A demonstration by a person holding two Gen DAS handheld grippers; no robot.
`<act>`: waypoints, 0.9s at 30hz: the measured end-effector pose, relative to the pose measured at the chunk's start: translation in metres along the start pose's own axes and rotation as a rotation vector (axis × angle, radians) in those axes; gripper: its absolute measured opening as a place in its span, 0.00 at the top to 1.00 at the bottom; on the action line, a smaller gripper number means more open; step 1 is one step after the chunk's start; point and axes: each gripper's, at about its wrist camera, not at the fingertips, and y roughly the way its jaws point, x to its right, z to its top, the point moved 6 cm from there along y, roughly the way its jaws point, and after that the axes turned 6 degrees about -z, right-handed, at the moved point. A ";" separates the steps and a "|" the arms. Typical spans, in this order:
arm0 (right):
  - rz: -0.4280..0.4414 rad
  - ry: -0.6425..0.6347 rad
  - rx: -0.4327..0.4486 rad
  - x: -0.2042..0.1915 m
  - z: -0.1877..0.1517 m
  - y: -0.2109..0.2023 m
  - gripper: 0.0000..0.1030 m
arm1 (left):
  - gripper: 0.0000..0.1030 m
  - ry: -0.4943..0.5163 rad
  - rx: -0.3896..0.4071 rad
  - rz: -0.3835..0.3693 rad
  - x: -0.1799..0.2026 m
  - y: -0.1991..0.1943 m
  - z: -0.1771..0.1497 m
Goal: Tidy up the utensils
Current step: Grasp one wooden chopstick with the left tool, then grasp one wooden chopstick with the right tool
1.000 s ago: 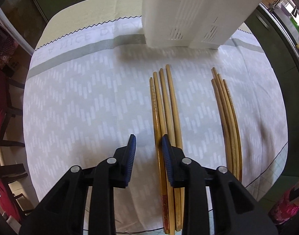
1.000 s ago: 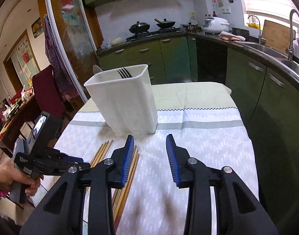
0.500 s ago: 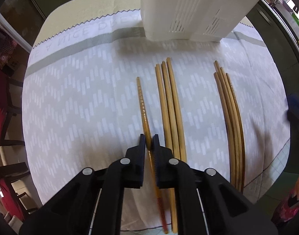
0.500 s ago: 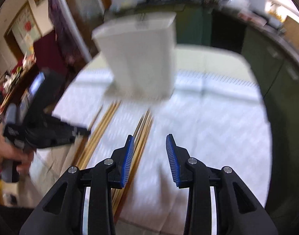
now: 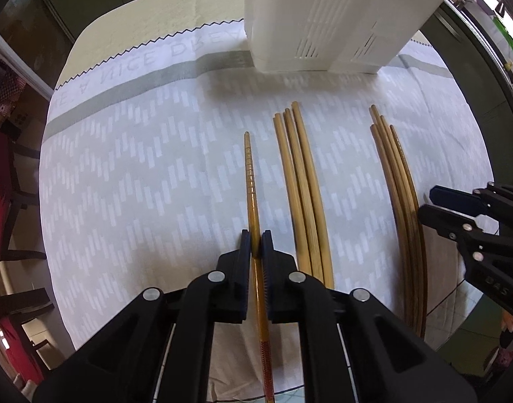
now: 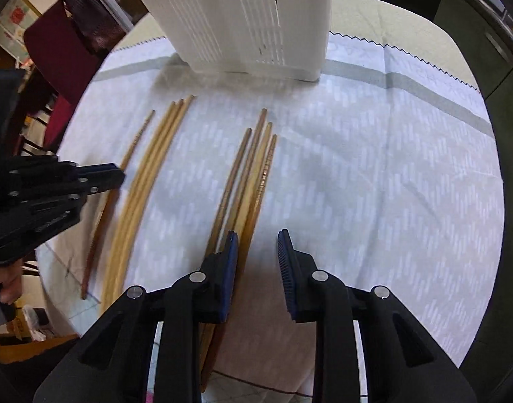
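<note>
Pinching a single dark amber chopstick [image 5: 250, 181], the left gripper [image 5: 256, 243] has its two jaws drawn almost together, with only the stick's thin shaft between the pads. That chopstick lies lengthwise on the patterned tablecloth [image 5: 139, 184], its ribbed tip pointing toward the white slotted utensil holder [image 5: 323, 16] at the far side of the table, and it sits apart from the others, just left of a bundle of three pale chopsticks [image 5: 303, 184]. Further right lies a darker bundle of four chopsticks [image 5: 399, 181], well apart from the pale ones.

The right gripper [image 6: 258, 252] points steeply down over that darker bundle [image 6: 253, 174]. Its jaws stand partly open and are closing; the left pad [image 6: 231, 262] sits over the bundle's right edge, and the rightmost stick runs down into the gap between the jaws. The right pad stands clear of the wood, over bare cloth, so nothing is gripped yet. Whether the left pad actually touches the sticks cannot be told from this blurred view.

From the right wrist view, the left gripper [image 6: 117, 178] shows at the left edge, held by a hand [image 6: 6, 285], its tips shut on the lone chopstick [image 6: 135, 141]. From the left wrist view, the right gripper [image 5: 427, 203] appears at the right edge, its tips just beside the darker bundle.
</note>
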 end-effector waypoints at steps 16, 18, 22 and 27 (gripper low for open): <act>-0.041 0.022 -0.033 -0.001 0.003 0.007 0.75 | 0.92 0.014 0.005 -0.008 -0.001 0.000 -0.004; -0.051 0.016 -0.036 0.001 0.003 0.008 0.75 | 0.92 0.015 0.002 -0.007 -0.001 0.000 -0.004; -0.083 0.003 -0.044 0.001 0.006 0.010 0.81 | 0.92 0.017 -0.007 0.001 0.000 0.001 -0.003; -0.119 -0.010 -0.055 -0.003 0.011 0.014 0.90 | 0.92 0.023 -0.039 0.001 0.001 0.002 0.002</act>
